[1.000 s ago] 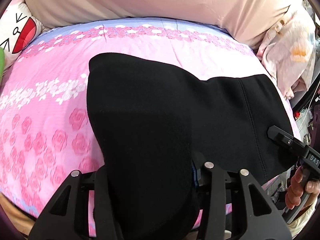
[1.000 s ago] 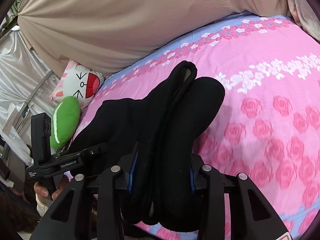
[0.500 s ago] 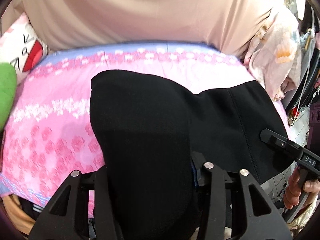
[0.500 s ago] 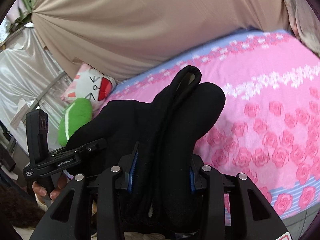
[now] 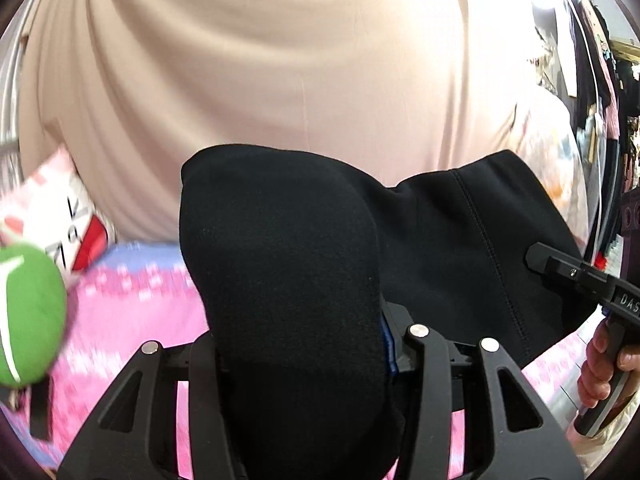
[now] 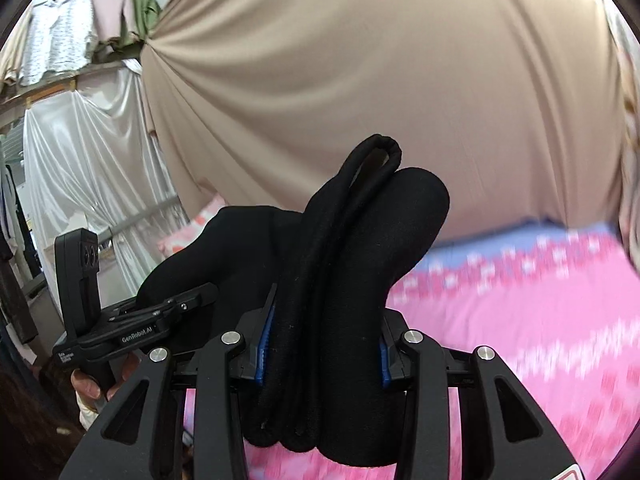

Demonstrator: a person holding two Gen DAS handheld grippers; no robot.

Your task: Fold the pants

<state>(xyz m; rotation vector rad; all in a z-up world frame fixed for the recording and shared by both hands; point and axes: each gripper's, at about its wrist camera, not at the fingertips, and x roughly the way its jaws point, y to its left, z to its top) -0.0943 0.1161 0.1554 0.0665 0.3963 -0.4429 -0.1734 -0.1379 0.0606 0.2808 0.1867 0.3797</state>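
The black pants (image 5: 280, 264) hang between my two grippers, lifted above the pink rose bedspread (image 5: 132, 312). My left gripper (image 5: 298, 344) is shut on a thick bunch of the black cloth, which bulges up over the jaws. My right gripper (image 6: 320, 344) is shut on another folded bunch of the pants (image 6: 360, 248), with a rolled hem edge sticking up. The right gripper's body (image 5: 580, 276) shows at the right of the left wrist view, the left gripper's body (image 6: 132, 324) at the left of the right wrist view.
A beige curtain (image 5: 300, 60) hangs behind the bed. A green plush (image 5: 28, 312) and a white cartoon pillow (image 5: 68, 220) lie at the bed's left. White drapes (image 6: 88, 160) and a metal rail stand further left. Clothes hang at the right (image 5: 600, 120).
Both grippers have risen and tilted up with the pants. The bed has dropped lower in both views and the curtain now fills most of them. The grips are unchanged.
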